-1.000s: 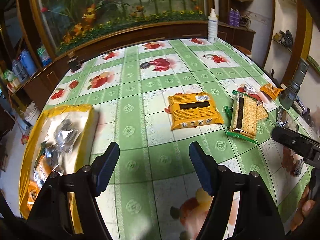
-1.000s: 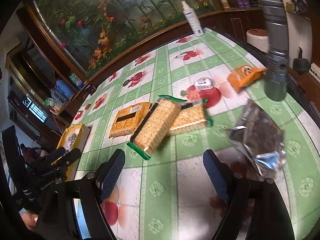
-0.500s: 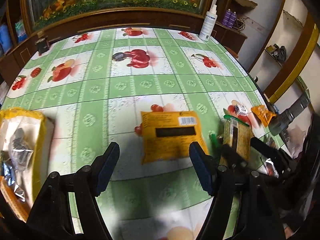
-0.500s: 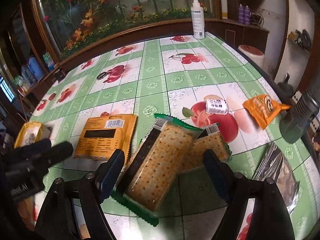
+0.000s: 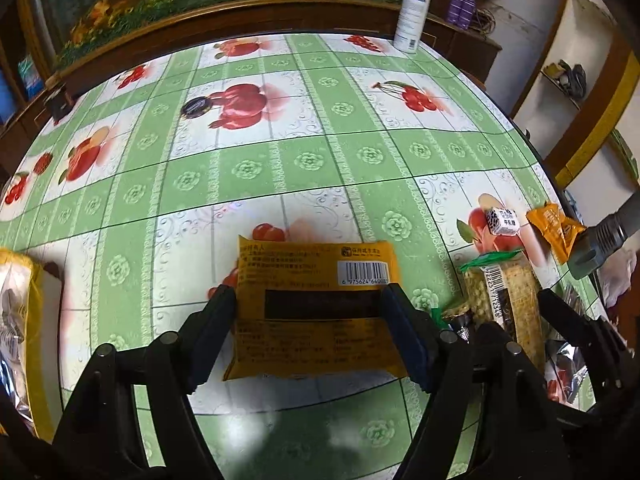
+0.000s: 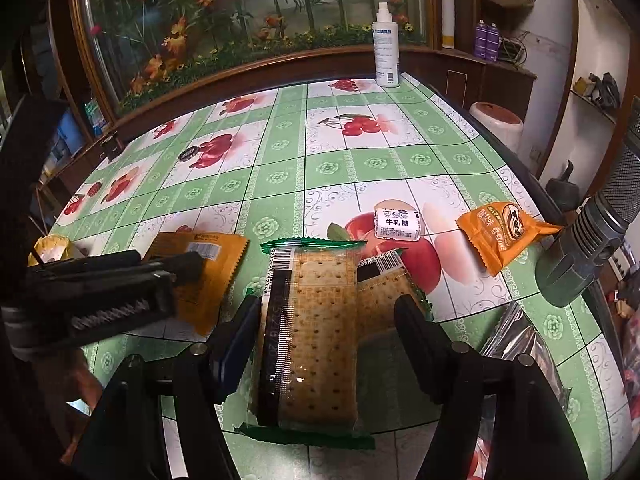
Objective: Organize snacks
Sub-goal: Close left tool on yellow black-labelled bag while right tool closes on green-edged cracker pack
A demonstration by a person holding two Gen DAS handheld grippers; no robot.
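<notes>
A yellow snack packet (image 5: pixel 312 344) lies flat on the green fruit-print tablecloth (image 5: pixel 308 160). My left gripper (image 5: pixel 310 312) straddles it, jaws opening, one pad at each long edge and neither squeezing it. To its right a long cracker packet (image 6: pixel 316 344) with green ends rests partly on a second cracker packet (image 6: pixel 380 292). My right gripper (image 6: pixel 326 328) is over them with its jaws closing. Its left pad is at the long packet's edge and its right pad stands apart above the second packet. A yellow bag (image 5: pixel 20 308) holding snacks sits at the far left.
A white wrapped candy (image 6: pixel 398 224), a small orange packet (image 6: pixel 500 232) and a silver foil bag (image 6: pixel 516 344) lie to the right. A grey metal cylinder (image 6: pixel 580 248) juts in over the right table edge. A white spray bottle (image 6: pixel 386 52) stands at the back, a dark lid (image 5: pixel 196 106) mid-table.
Both grippers came forward and down. The left one, earlier over bare cloth, now spans the yellow packet with wider jaws. The right one now brackets the long cracker packet with narrower jaws.
</notes>
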